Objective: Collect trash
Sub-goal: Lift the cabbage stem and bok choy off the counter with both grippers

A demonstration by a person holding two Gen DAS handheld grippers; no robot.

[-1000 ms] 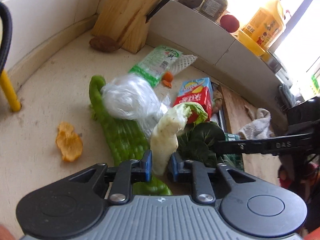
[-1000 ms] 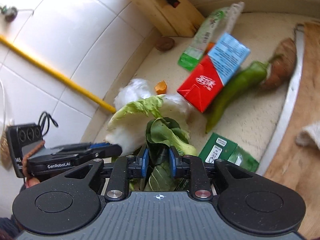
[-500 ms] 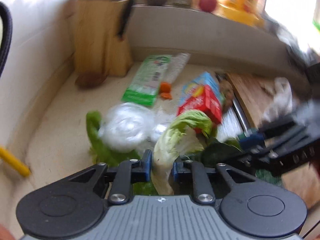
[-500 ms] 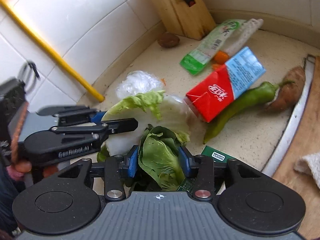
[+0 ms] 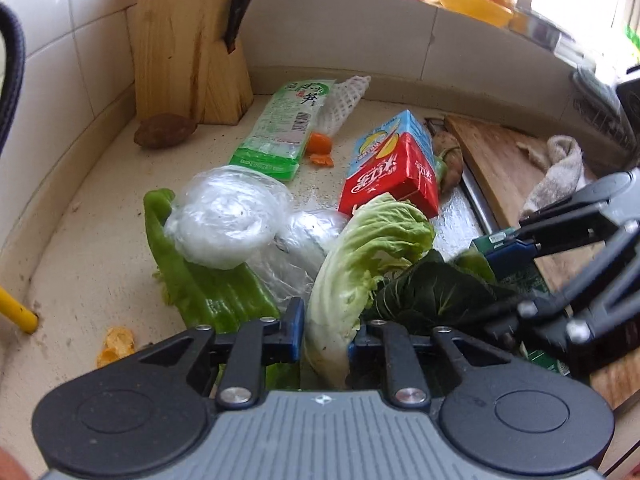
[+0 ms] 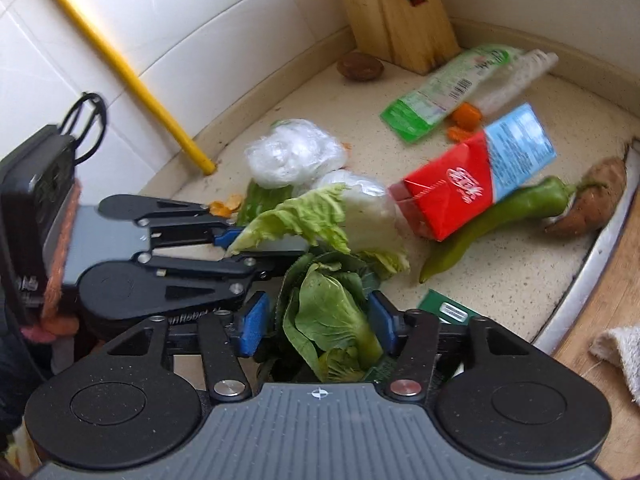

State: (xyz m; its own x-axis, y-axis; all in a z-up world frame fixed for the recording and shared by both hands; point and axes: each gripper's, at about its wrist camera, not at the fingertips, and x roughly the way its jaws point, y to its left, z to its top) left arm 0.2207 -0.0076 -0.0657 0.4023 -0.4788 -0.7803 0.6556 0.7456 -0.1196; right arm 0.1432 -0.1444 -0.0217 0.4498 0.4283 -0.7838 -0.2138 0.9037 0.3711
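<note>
Our left gripper [image 5: 323, 334] has its fingers clamped narrowly on the white stalk end of a pale cabbage leaf [image 5: 360, 256], whose frilly green top leans toward the red and blue juice carton [image 5: 394, 172]. From the right wrist view we see the same leaf [image 6: 320, 220] sticking out past the left gripper's blue pads.

Our right gripper [image 6: 318, 322] has its fingers spread fairly wide around a bunch of dark bok choy leaves [image 6: 328, 316]. One blue pad seems to touch the leaves on the right side, while a gap shows on the left, so we read this as a loose, released hold rather than a firm grasp. In the left wrist view the bok choy [image 5: 432, 292] lies dark and partly hidden behind the cabbage leaf.

On the counter [image 5: 92, 248] sit crumpled clear plastic wrap [image 5: 224, 220] on top of a long green pepper [image 5: 204, 288], a green noodle packet [image 5: 280, 132], orange peel [image 5: 116, 346], and a wooden knife block [image 5: 188, 52]. A second green pepper [image 6: 496, 216] runs under the carton next to a sweet potato [image 6: 592, 200].

A green box [image 6: 444, 308] is mostly covered by the right gripper; its label is unreadable. The stalk base of each vegetable is cut off behind the gripper bodies.
</note>
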